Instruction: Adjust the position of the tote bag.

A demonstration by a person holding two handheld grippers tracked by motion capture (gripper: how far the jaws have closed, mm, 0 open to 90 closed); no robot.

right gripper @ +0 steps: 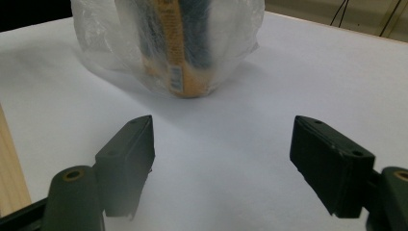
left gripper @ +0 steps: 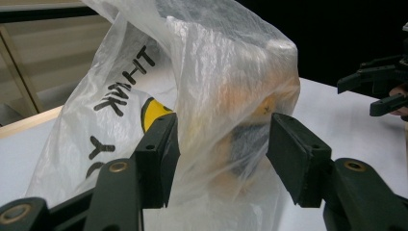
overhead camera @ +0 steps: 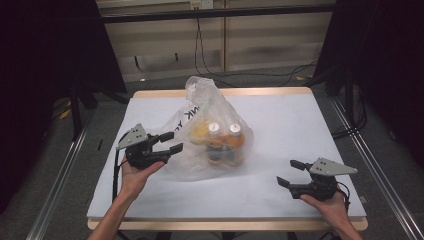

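A clear plastic bag (overhead camera: 200,107) with black lettering stands on the white table (overhead camera: 285,120). Two white-capped bottles (overhead camera: 224,139) with orange labels stand inside it. My left gripper (overhead camera: 173,141) is raised at the bag's left side. In the left gripper view its jaws (left gripper: 223,144) stand apart with loose film of the bag (left gripper: 216,72) between them, and the pads do not squeeze it. My right gripper (overhead camera: 288,172) rests low at the front right, open, well short of the bag. In the right gripper view, bare table lies between the gripper's (right gripper: 223,130) jaws, and a bottle (right gripper: 185,48) shows through the bag (right gripper: 106,33).
The table has a wooden rim (overhead camera: 225,92) at the far edge. Black cables (overhead camera: 240,75) run over the floor behind it. Metal rails (overhead camera: 60,180) flank the table. The far-off right gripper (left gripper: 380,91) appears at the right edge of the left gripper view.
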